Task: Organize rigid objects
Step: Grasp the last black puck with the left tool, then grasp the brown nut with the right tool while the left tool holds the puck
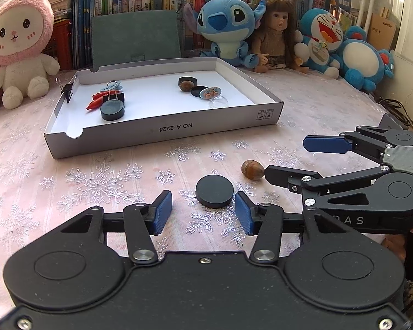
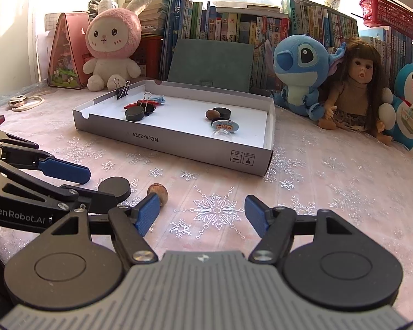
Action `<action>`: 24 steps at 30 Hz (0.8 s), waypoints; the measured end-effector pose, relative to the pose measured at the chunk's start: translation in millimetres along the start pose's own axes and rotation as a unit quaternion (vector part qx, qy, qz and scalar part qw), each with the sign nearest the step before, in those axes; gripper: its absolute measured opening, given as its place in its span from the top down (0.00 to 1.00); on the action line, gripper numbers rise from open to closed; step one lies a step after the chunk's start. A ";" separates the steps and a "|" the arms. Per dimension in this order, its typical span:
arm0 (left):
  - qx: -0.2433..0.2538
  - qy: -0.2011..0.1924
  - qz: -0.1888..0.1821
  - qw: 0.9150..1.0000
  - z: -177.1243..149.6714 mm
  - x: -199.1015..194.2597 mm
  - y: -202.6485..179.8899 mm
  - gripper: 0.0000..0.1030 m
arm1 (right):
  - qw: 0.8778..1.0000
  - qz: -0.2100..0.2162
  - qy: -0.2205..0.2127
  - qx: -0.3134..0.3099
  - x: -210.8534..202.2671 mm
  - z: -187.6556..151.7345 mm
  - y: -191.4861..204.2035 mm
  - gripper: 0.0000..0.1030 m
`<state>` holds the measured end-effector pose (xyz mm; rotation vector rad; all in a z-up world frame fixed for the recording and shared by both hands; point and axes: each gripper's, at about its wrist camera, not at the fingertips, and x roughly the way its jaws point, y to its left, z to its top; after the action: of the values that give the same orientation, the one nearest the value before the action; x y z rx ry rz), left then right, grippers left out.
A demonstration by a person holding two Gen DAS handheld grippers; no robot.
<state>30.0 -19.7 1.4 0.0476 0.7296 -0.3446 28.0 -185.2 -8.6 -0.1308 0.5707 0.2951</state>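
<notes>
Black disc (image 1: 214, 191) lies on the tablecloth (image 1: 68, 181) between the left gripper (image 1: 203, 211) fingers, which stand narrow but apart from it. Right gripper (image 2: 202, 211) is wide, empty. An off-centre squeeze could flick the disc toward the nearby nut (image 1: 252, 168)
</notes>
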 end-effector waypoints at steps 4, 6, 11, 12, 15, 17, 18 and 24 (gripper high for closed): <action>0.010 -0.003 0.001 1.000 -0.9 1.9 -5.7 0.60 | 1.000 -0.003 0.000 0.004 -1.1 -1.2 -3.3 0.23; 0.010 -0.004 0.001 1.000 -0.8 2.7 -7.6 0.63 | 1.000 -0.004 0.000 0.006 -1.7 -1.7 -4.7 0.23; 0.008 -0.007 0.005 1.000 0.1 4.6 -9.5 0.70 | 1.000 -0.005 0.001 0.008 -1.8 -2.8 -5.4 0.23; 0.009 -0.008 0.006 1.000 0.5 5.0 -9.7 0.71 | 1.000 -0.005 0.000 0.007 -1.7 -2.7 -5.0 0.23; 0.010 -0.009 0.009 1.000 0.4 4.9 -10.3 0.72 | 1.000 -0.005 0.000 0.006 -1.4 -2.2 -3.7 0.23; 0.008 -0.009 0.010 1.000 0.2 4.6 -9.5 0.72 | 1.000 -0.004 -0.001 0.007 -1.4 -1.8 -3.6 0.23; 0.006 -0.009 0.011 1.000 0.0 4.3 -8.9 0.72 | 1.000 -0.002 -0.001 0.009 -1.2 -1.6 -3.6 0.23; -0.003 -0.013 0.030 0.999 -1.6 1.8 -4.1 0.72 | 1.000 0.004 -0.009 0.016 -0.9 -0.5 1.0 0.23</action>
<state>28.9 -23.8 -0.7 0.0601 0.7016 -0.2851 26.8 -184.5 -8.6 -0.0950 0.5569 0.2945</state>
